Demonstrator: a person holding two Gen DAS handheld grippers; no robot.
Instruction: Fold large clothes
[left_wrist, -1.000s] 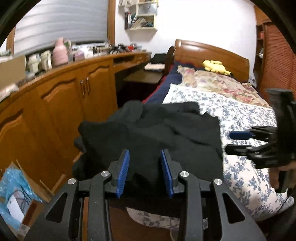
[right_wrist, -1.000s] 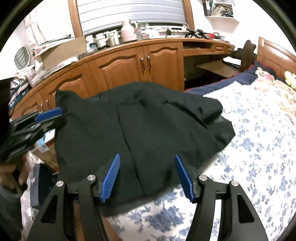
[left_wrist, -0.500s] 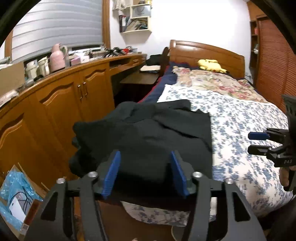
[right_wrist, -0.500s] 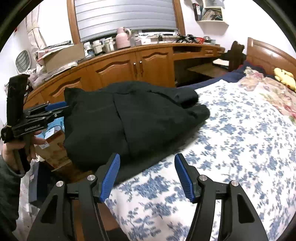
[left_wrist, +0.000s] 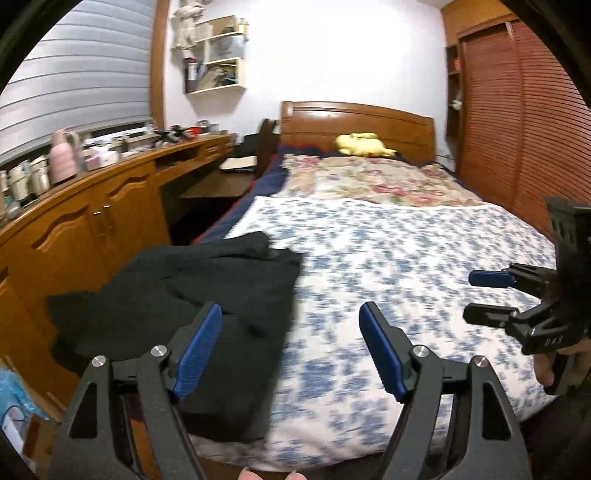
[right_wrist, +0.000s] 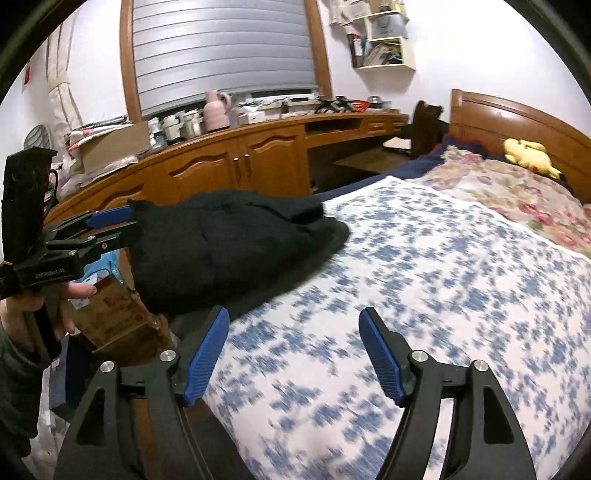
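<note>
**Black garment on bed corner, both grippers clear of it**

The black garment (left_wrist: 177, 295) lies bunched and partly folded on the corner of the bed (left_wrist: 388, 258), one edge draping over the side toward the wooden cabinets (left_wrist: 92, 229). In the left wrist view it sits ahead and to the left of the left gripper (left_wrist: 291, 347), passing behind that gripper's left finger. In the right wrist view the same garment (right_wrist: 236, 243) lies ahead and to the left of the right gripper (right_wrist: 293, 350), apart from it.

Left gripper – jaws spread wide, nothing between the blue pads (left_wrist: 199, 347); it hangs above the near edge of the bed, over garment on one side and floral bedspread (left_wrist: 406, 266) on the other. Right gripper – jaws equally wide, empty, above bare bedspread.

Each gripper shows in the other's camera: the right one at the far right edge of the left view, the left one at the far left of the right view, held by a hand (right_wrist: 40, 306) just beside the garment's outer edge.

Beyond the grippers: a floral quilt (left_wrist: 369, 181), a yellow plush toy (left_wrist: 364, 144) against the headboard (left_wrist: 354, 122), a pink jug (right_wrist: 215, 110) on the cabinet top. Below the left gripper in the right view – a cardboard box (right_wrist: 114, 310) on the floor.
</note>
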